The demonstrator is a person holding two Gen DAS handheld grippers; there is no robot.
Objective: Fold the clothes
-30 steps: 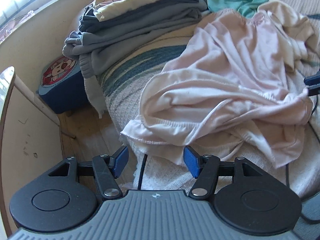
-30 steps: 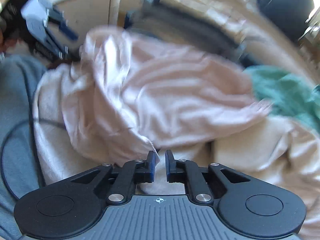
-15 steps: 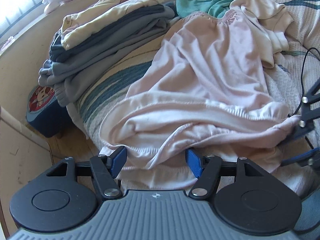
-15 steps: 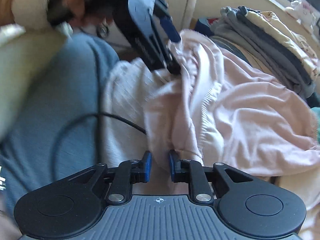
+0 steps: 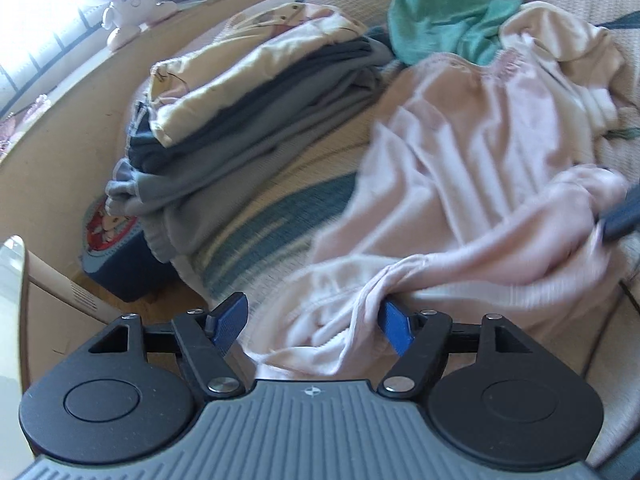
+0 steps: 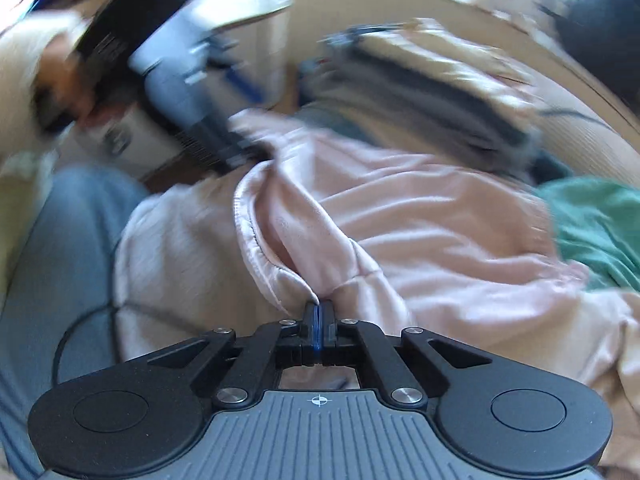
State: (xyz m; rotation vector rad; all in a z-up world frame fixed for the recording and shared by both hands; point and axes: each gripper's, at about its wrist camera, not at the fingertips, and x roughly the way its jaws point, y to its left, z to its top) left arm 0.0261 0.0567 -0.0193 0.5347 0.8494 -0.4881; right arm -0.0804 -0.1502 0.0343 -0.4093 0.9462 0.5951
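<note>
The left hand-held gripper (image 5: 312,322) is spread wide, with a bunched edge of the pink garment (image 5: 472,184) lying between its 2 blue pads. The right hand-held gripper (image 6: 319,314) is pinched tight on a fold of that garment (image 6: 400,216), which sprawls crumpled across the bed (image 5: 272,232). Just beyond sits a stack (image 5: 256,120) of folded clothes, and farther back a green garment (image 5: 448,8).

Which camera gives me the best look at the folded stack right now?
Left wrist view: the folded stack sits sharp at upper left, cream piece on top of grey layers, beside the pink garment. In the right wrist view the stack is motion-blurred; only streaked cream and grey bands show.
</note>
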